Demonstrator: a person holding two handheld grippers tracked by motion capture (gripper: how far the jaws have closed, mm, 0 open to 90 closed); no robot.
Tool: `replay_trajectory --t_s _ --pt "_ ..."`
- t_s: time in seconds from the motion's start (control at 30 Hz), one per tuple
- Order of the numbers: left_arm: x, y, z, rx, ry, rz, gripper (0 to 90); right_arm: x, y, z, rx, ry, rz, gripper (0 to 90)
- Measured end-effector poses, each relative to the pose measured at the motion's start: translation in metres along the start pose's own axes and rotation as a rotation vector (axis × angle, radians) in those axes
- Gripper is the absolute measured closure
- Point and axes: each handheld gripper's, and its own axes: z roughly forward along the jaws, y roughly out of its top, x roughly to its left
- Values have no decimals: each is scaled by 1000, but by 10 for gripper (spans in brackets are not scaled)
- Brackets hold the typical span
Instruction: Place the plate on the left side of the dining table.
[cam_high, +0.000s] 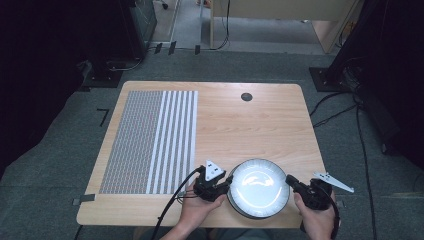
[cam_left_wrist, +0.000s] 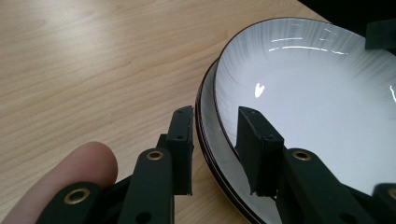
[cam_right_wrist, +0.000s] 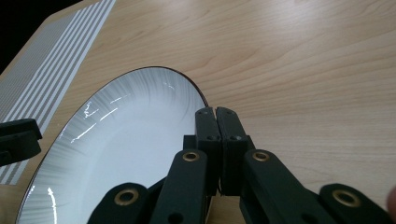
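High view: white plate (cam_high: 258, 187) with dark rim sits at the near edge of the wooden counter (cam_high: 250, 125), right of centre, between the two hands. Left tongs (cam_high: 225, 182) are at its left rim, right tongs (cam_high: 289, 181) at its right rim. A striped grey-and-white mat (cam_high: 150, 142) covers the counter's left part, well apart from the plate. A small dark round cap (cam_high: 246, 96) is set into the far side of the counter.

Left gripper view: there are actually two stacked plates; the upper plate (cam_left_wrist: 317, 107) is tilted up off the lower plate (cam_left_wrist: 211, 140). Left tongs (cam_left_wrist: 215, 149) are spread, one jaw outside the rims, the other inside over the upper plate's surface, gaps visible on both sides, so not pinching. A fingertip (cam_left_wrist: 70, 177) shows at bottom left.

Right gripper view: right tongs (cam_right_wrist: 215, 114) are pressed together on the plate's rim (cam_right_wrist: 198, 93), pinching it, pads nearly meeting. The other tongs (cam_right_wrist: 18, 140) show at the plate's opposite edge.
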Motion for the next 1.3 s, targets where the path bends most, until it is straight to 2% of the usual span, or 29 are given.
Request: replay_trajectory --t_s 0.13,0.17,0.27,0.37,0.47,0.5,0.53,0.63,0.73,0.83,0.93,1.13,1.23,1.3 --pt "-1 2 -1 -1 -20 -7 670 -3 3 -7 -15 -10 -10 900" --pt "-2 3 0 8 -41 -9 670 -4 3 -8 -16 -8 -13 900" --pt "-7 3 4 22 -57 -2 659 -5 4 -9 -14 -1 -14 900" --pt "-10 3 12 65 -76 -26 628 -5 4 -9 -15 -6 -21 900" --pt "-11 2 15 80 -77 -49 618 -4 4 -9 -15 -7 -24 900" --pt "-12 3 19 98 -76 -67 616 -4 3 -9 -15 -10 -29 900" --pt "-12 3 19 98 -76 -67 615 -4 3 -9 -14 -10 -31 900" --pt "-17 4 26 142 -71 -68 605 -4 3 -9 -16 -5 -29 899" --pt "-19 4 27 138 -59 -54 605 -4 3 -9 -18 -8 -37 898" --pt "-19 4 29 147 -65 -53 606 -3 2 -10 -18 -17 -40 891" --pt "-20 3 30 146 -60 -50 608 -1 0 -10 -12 -45 -50 822" --pt "-21 2 31 147 -56 -43 610 -2 -3 -10 44 -64 6 750" --pt "-21 1 31 146 -57 -43 609 -2 -5 -6 85 -52 30 743" --pt "-21 1 31 143 -57 -42 605 -3 -7 -3 114 -29 60 764"
